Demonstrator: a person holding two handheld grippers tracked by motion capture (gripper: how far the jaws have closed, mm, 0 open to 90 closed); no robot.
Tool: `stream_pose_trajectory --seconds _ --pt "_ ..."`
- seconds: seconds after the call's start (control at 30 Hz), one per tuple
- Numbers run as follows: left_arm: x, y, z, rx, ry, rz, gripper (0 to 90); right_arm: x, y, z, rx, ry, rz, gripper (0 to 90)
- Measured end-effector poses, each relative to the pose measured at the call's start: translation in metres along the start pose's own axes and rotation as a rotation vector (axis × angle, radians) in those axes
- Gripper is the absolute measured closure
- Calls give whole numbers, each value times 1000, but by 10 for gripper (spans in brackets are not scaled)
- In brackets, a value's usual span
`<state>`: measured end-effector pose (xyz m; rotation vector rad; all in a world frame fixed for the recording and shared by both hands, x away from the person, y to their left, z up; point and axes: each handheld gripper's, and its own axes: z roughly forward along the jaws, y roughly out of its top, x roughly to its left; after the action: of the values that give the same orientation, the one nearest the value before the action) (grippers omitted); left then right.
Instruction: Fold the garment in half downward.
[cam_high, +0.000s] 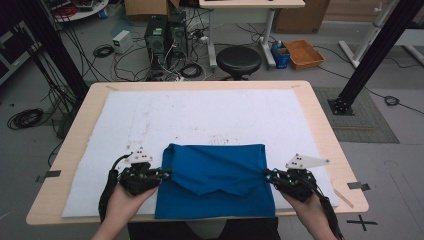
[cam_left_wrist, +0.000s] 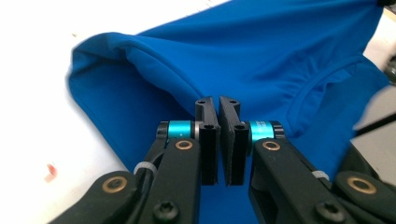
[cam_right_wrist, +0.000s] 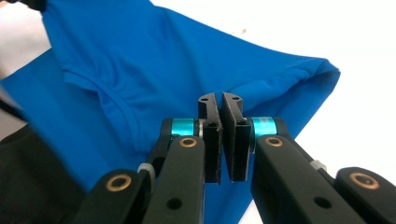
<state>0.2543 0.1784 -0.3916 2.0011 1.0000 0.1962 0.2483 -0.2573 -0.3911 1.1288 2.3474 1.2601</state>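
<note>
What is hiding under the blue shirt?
A white sheet lies under the blue shirt, on the wooden table. The shirt is folded over itself and its near edge hangs past the table. Anything tucked inside the fold is covered.

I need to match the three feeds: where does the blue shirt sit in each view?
High view: blue shirt near table edge, centre, between both grippers.
Left gripper view: shirt upper right, behind the jaws.
Right gripper view: shirt upper left.
Shared landmark: white table cover.
</note>
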Motion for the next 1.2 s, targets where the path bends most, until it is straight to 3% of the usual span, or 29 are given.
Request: stream_pose_trajectory --seconds 0.17,0.37,0.67,0.77,0.93,1.1,1.2 --pt "-14 -19 -10 22 -19 11 865 13 -17 -11 11 -5 -26 873" --pt "-26 -37 -12 55 -14 25 864 21 -30 -16 29 -13 -54 873" --pt "-27 -48 -6 109 3 51 863 26 -43 -12 74 -19 -71 872" --pt "-26 -49 -5 106 7 48 852 28 -45 -10 89 -24 -88 854" --pt "-20 -43 -8 62 46 50 608 23 -39 -10 52 -50 -86 700" --pt "-1 -17 -4 -9 119 90 466 2 -13 -4 -13 -112 -65 655" --pt "16 -1 5 -41 162 90 403 -16 4 9 -44 -136 -18 610"
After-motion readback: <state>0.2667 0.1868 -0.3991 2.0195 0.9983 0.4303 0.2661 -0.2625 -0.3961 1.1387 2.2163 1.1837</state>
